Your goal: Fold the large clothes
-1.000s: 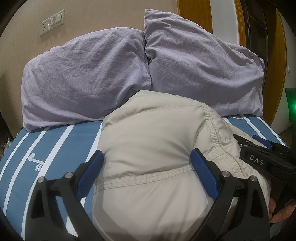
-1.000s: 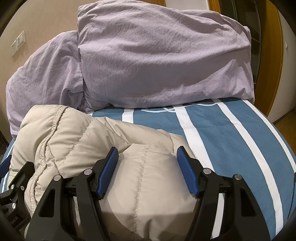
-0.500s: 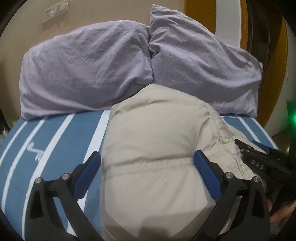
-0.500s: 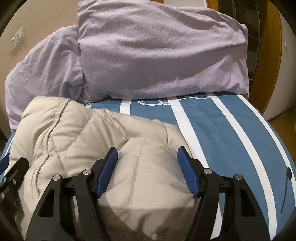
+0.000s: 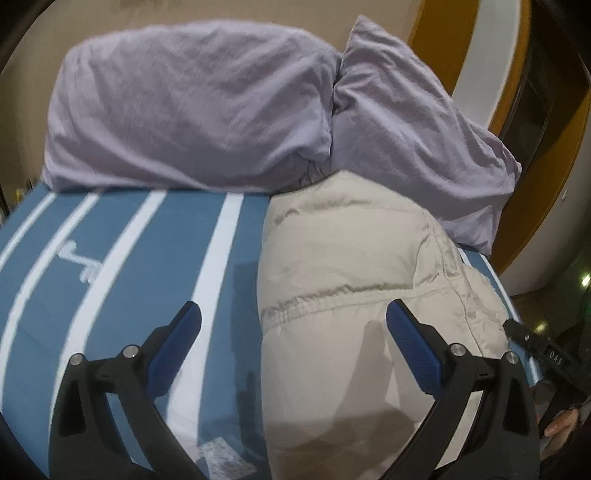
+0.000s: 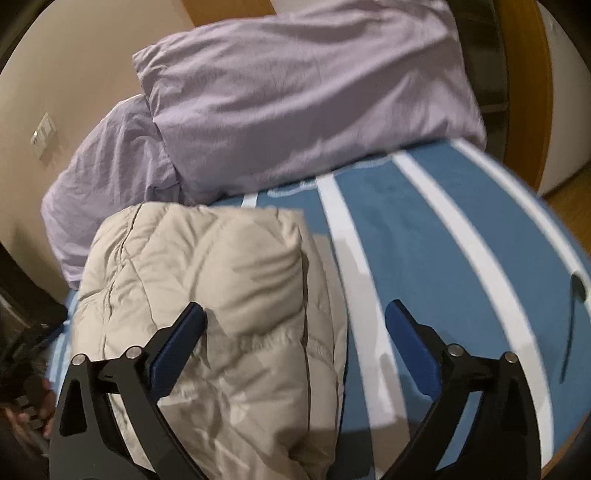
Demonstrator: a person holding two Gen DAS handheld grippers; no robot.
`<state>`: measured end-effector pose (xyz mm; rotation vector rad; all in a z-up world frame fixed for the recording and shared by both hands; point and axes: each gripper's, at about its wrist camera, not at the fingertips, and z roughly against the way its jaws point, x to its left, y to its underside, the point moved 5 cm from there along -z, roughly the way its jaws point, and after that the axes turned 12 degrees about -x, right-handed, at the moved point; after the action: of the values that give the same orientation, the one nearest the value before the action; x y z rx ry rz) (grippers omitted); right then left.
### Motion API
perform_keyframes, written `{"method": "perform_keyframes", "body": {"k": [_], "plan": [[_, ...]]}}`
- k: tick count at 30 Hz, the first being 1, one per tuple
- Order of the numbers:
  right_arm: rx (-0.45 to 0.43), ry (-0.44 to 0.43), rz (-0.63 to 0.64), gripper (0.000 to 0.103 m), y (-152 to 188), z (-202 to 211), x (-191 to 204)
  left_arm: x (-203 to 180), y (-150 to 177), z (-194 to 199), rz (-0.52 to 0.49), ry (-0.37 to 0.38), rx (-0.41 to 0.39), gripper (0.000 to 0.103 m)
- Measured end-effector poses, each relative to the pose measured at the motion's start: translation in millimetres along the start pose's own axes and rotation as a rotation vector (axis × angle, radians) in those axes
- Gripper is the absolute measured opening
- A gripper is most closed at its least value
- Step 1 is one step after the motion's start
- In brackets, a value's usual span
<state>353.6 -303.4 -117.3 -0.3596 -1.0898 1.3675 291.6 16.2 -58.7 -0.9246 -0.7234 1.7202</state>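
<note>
Jacket (image 5: 347,280), beige and quilted, lies folded into a thick bundle on the striped bed cover (image 5: 122,258), its far end reaching the pillows.

Near field, left wrist view: the left gripper (image 5: 293,325) has its 2 blue-padded fingers spread wide, holding nothing. Its right finger sits over the near part of the jacket; its left finger sits over bare blue-and-white cover. Contact between fingers and fabric cannot be confirmed. A stitched seam crosses the jacket just beyond the fingertips. At the far right edge of this view, part of the other gripper's black body is visible beside the jacket, with fingers of the person's hand under it.

Near field, right wrist view: the right gripper (image 6: 295,325) is likewise spread wide and empty. Its left finger overlies the jacket (image 6: 207,280); its right finger overlies the cover (image 6: 443,236). The jacket's right edge runs straight from near to far, falling between the 2 fingers.

Middle field: the cover shows white stripes on blue running near to far, on both sides of the jacket.

Far field: 2 lilac pillows stand against the beige wall (image 6: 55,74), the left pillow (image 5: 192,110) and the right pillow (image 5: 417,147) touching each other. A wall switch plate (image 6: 43,134) is visible left of them. An orange-brown wooden frame (image 5: 436,29) stands at the far right. Both views are somewhat blurred.
</note>
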Motion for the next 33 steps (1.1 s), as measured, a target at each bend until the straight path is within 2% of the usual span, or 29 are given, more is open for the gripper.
{"method": "perform_keyframes", "body": {"k": [8, 12, 19, 26, 29, 31, 33], "plan": [[0.173, -0.213, -0.235, 0.102, 20.2, -23.3, -16.4, 2.6, 15.4, -16.7, 0.08, 0.078, 0.085, 0.101], [0.233, -0.282, -0.321, 0.102, 29.4, -35.6, -18.8, 3.3, 18.2, -24.6, 0.135, 0.134, 0.12, 0.101], [0.283, -0.346, -0.371, 0.102, 34.5, -49.9, -10.9, 5.6, 23.9, -41.7, 0.26, 0.239, 0.173, 0.101], [0.285, -0.414, -0.379, 0.101, 33.8, -54.8, -4.9, 11.0, 25.0, -46.9, 0.327, 0.278, 0.173, 0.101], [0.258, -0.46, -0.382, 0.087, 30.6, -54.4, 1.3, 14.7, 23.2, -45.6, 0.345, 0.289, 0.164, 0.096], [0.248, -0.475, -0.39, 0.077, 28.1, -53.1, 1.4, 17.1, 20.7, -44.7, 0.355, 0.298, 0.16, 0.088], [0.24, -0.484, -0.389, 0.072, 23.8, -53.9, 5.3, 20.8, 15.5, -43.8, 0.355, 0.302, 0.157, 0.084]]}}
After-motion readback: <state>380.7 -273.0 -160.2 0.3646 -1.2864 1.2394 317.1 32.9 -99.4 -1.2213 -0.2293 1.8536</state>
